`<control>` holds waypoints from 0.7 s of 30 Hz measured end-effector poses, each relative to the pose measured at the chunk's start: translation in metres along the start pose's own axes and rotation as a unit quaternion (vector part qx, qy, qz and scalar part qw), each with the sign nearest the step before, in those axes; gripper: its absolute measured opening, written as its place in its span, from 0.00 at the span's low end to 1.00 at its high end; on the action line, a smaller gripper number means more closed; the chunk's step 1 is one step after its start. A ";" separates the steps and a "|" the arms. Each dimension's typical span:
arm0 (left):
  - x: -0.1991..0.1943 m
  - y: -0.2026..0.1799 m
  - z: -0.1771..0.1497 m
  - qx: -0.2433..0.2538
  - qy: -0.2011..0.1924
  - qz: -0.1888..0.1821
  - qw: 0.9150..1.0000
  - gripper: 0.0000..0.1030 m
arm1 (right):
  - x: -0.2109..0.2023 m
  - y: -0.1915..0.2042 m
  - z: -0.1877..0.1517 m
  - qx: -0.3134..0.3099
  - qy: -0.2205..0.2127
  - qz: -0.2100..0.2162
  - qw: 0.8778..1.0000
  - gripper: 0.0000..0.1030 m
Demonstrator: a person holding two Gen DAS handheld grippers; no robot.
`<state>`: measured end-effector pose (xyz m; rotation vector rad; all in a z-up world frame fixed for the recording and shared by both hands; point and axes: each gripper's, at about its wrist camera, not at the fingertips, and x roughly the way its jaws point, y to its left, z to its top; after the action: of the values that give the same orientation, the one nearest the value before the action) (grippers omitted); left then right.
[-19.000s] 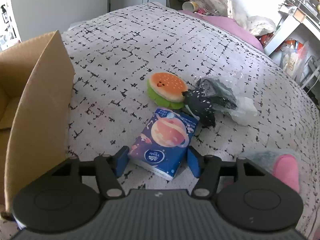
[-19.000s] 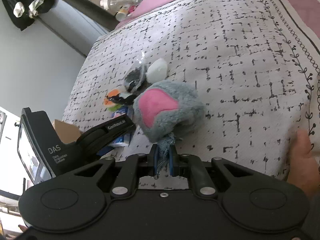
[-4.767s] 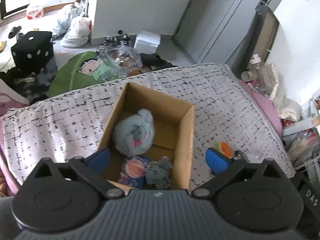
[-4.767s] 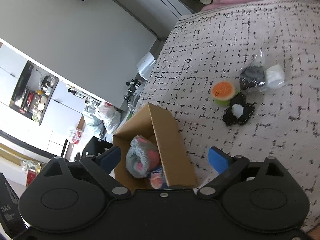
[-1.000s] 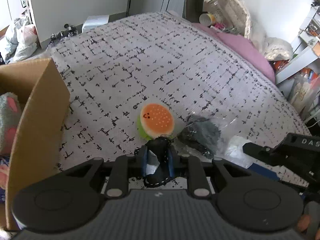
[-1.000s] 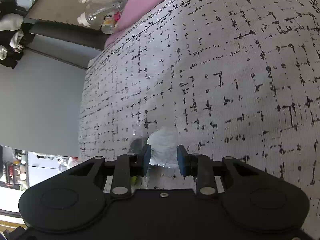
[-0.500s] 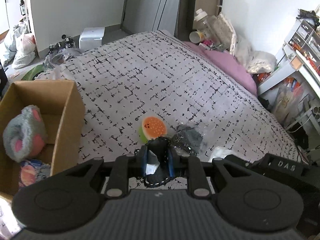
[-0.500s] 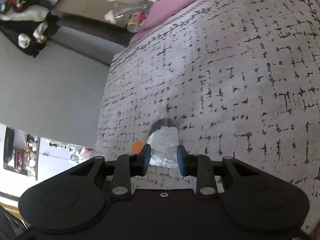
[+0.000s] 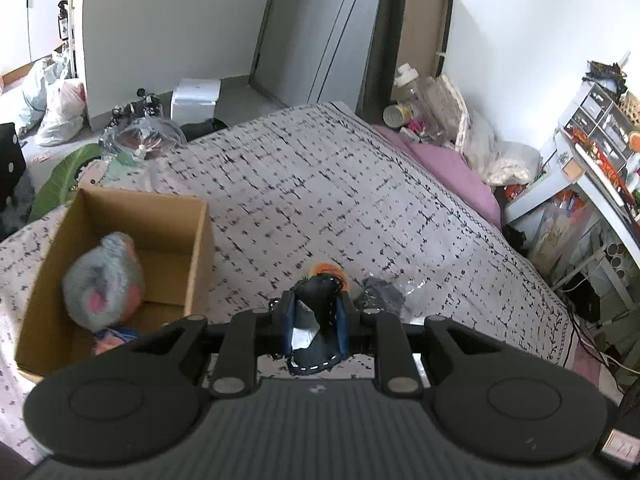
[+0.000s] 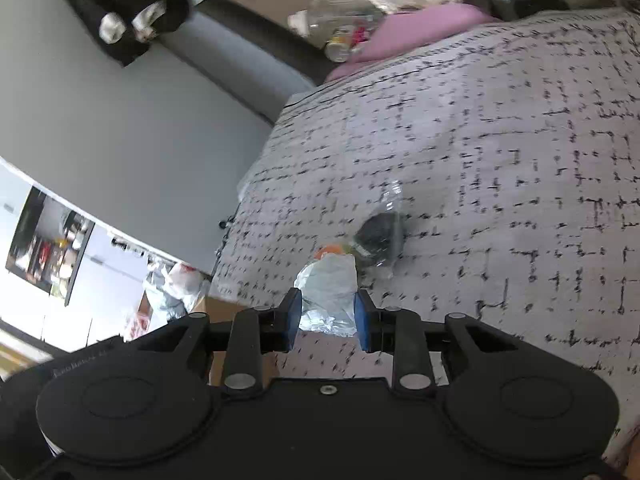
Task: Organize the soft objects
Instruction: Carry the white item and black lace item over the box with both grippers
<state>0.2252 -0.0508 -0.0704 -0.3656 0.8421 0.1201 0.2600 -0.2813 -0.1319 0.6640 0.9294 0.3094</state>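
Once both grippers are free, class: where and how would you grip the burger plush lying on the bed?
Probably pinch the burger plush across its round rim, coming straight down from above: it seems to lie flat, though the dark pouch in the left gripper hides most of it.

Bright daylight, fisheye-bent edges, slight motion blur

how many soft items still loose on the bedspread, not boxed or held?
2: the burger plush and the dark item in clear wrap, side by side just beyond the claws. The held pieces hide most of the burger, so something small behind them could be missed.
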 end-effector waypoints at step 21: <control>-0.058 0.085 0.000 -0.040 -0.023 0.009 0.999 0.20 | -0.019 0.067 -0.038 -0.131 -0.027 0.018 0.991 0.27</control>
<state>0.1655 0.0305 -0.0502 -0.4289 0.7963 0.1784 0.2206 -0.2249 -0.0925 0.4455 0.8094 0.4353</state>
